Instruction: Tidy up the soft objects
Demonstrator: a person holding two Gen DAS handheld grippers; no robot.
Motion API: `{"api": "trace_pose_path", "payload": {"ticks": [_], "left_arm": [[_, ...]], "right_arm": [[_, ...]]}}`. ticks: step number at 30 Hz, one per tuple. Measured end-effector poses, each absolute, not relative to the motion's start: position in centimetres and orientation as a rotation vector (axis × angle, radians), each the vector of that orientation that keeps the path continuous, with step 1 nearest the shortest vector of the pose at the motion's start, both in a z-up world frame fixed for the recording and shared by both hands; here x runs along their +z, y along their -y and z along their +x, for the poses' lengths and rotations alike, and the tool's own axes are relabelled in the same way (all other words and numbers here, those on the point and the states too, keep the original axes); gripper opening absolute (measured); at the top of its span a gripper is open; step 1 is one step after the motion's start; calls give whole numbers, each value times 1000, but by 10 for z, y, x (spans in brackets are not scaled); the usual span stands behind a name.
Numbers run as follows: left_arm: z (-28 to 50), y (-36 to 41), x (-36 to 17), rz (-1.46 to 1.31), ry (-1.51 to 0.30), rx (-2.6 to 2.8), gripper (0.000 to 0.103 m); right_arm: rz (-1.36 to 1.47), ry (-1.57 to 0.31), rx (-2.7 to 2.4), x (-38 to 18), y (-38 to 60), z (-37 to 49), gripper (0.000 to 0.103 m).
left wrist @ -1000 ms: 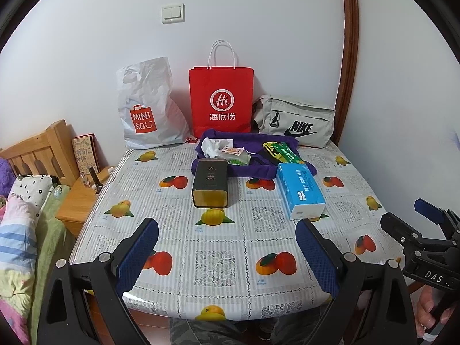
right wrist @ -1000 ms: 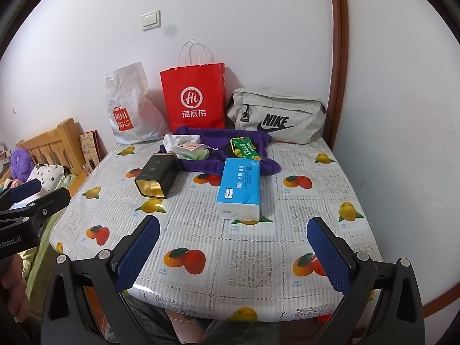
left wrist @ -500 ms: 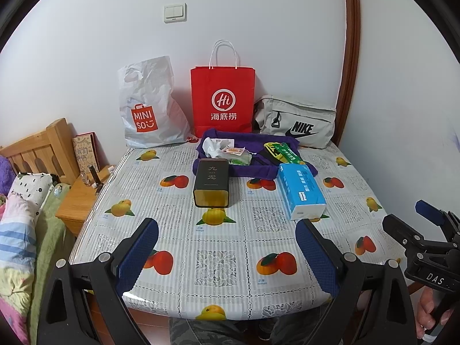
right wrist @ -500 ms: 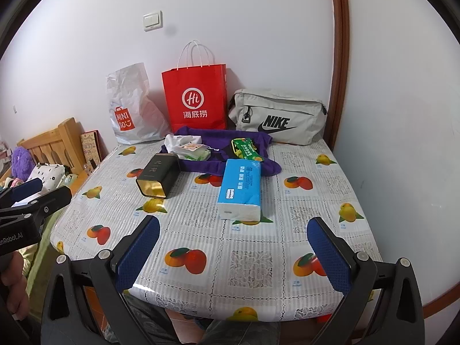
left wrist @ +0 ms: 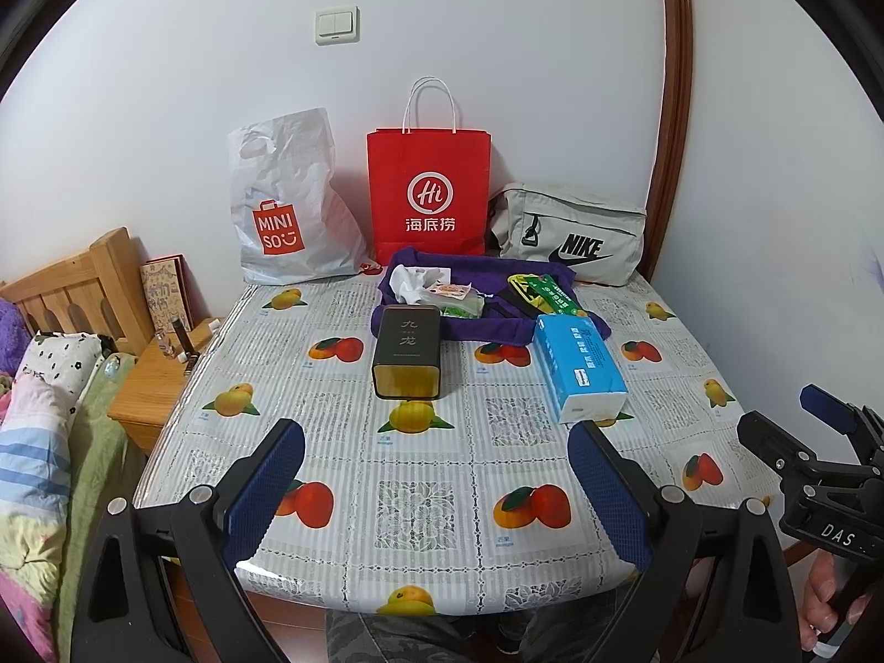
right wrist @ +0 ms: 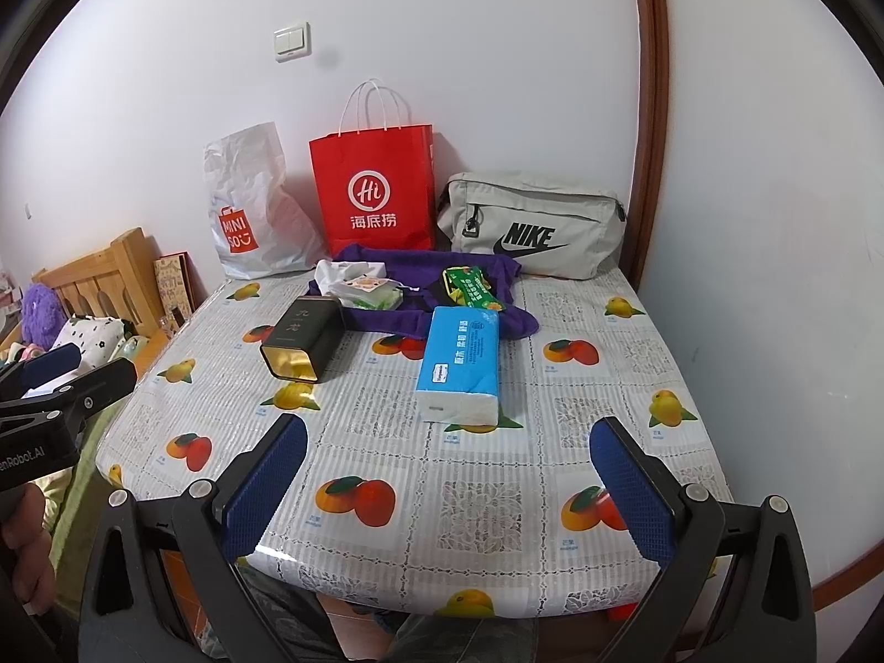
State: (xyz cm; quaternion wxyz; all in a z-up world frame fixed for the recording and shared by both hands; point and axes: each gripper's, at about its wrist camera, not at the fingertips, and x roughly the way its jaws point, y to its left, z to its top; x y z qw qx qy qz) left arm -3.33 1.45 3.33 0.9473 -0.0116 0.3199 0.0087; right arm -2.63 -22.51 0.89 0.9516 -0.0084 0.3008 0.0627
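A purple cloth (left wrist: pixel 486 326) (right wrist: pixel 398 320) lies at the table's far middle, with a white packet (left wrist: pixel 442 290) (right wrist: pixel 359 287) and a green packet (left wrist: pixel 544 293) (right wrist: pixel 469 287) on it. A blue tissue pack (left wrist: pixel 577 367) (right wrist: pixel 461 364) and a dark tin (left wrist: pixel 408 351) (right wrist: pixel 301 340) lie in front of the cloth. My left gripper (left wrist: pixel 436 486) hangs open over the table's near edge, nothing between its fingers. My right gripper (right wrist: pixel 447 489) is open too, also empty and well short of the objects.
Against the back wall stand a white MINISO bag (left wrist: pixel 287 204), a red paper bag (left wrist: pixel 428 188) and a grey Nike bag (left wrist: pixel 569 235). The fruit-print table (left wrist: pixel 431 497) fills the middle. A bed and wooden nightstand (left wrist: pixel 154 381) are at left.
Both views have shifted very slightly; the objects on the table have not moved and both grippers stay open.
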Motion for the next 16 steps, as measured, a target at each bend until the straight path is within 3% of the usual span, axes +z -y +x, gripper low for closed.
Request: {"api": "trace_pose_path", "payload": {"ticks": [16], "left_arm": [[-35, -14, 34, -17, -643, 26, 97]], "right_arm": [[-17, -612, 128, 10, 225, -27, 101]]}}
